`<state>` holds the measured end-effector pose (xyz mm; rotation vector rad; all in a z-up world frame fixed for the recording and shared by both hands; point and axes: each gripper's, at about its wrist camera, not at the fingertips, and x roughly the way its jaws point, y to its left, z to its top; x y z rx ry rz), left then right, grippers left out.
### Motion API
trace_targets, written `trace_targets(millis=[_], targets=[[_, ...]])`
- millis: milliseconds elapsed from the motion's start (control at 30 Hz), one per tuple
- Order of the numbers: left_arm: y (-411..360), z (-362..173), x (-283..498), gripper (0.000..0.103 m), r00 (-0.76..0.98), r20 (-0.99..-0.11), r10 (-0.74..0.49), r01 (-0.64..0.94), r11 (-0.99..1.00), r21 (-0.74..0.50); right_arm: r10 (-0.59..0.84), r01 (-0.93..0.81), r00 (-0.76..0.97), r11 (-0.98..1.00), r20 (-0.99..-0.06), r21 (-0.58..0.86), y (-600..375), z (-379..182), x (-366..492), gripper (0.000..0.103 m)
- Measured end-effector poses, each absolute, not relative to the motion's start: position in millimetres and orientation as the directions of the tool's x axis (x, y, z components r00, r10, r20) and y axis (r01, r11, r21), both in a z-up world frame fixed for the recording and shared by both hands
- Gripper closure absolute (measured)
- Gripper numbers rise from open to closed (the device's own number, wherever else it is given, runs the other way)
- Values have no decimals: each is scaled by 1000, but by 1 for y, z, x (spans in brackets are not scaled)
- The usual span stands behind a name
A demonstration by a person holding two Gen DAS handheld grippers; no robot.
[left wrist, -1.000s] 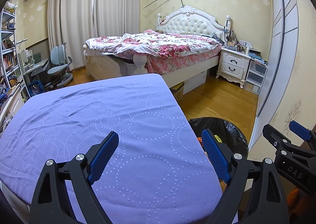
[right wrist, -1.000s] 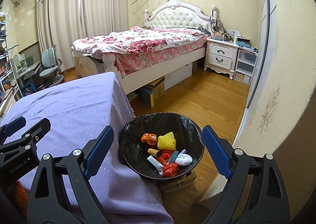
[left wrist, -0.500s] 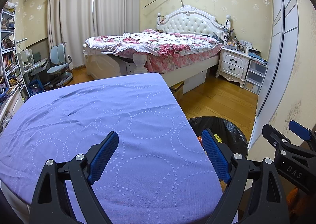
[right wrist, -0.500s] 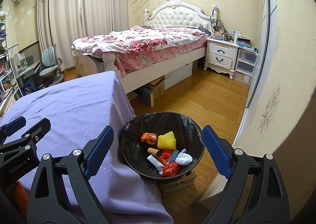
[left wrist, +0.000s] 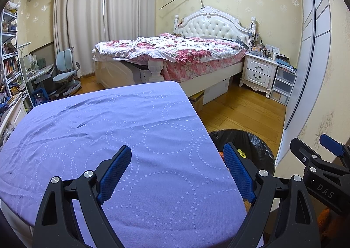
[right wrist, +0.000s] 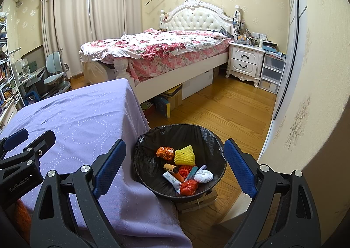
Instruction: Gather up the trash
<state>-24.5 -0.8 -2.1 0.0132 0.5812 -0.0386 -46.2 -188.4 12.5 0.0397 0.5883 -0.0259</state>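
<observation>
Partly hidden behind table point(left wrist: 131, 129): trash bin point(left wrist: 258, 145).

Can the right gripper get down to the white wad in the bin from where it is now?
Probably yes: the right gripper is open above the bin, and the white wad lies uncovered on top, nothing between them.

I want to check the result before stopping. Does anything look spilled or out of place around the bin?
Nothing stands out. The trash bin sits upright beside the purple tablecloth, with the yellow foam net and other scraps inside. No spill shows on the visible floor.
</observation>
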Motion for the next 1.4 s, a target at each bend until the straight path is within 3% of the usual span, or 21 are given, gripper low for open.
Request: trace_targets(millis=[1000, 1400], targets=[[5, -7, -25, 13, 834, -552, -10, 19, 1000, 10, -11, 32, 829, 999, -559, 28, -187, 13, -47, 14], [56, -24, -5, 13, 782, -618, 84, -99, 995, 9, 71, -72, 801, 997, -595, 22, -150, 5, -35, 14]])
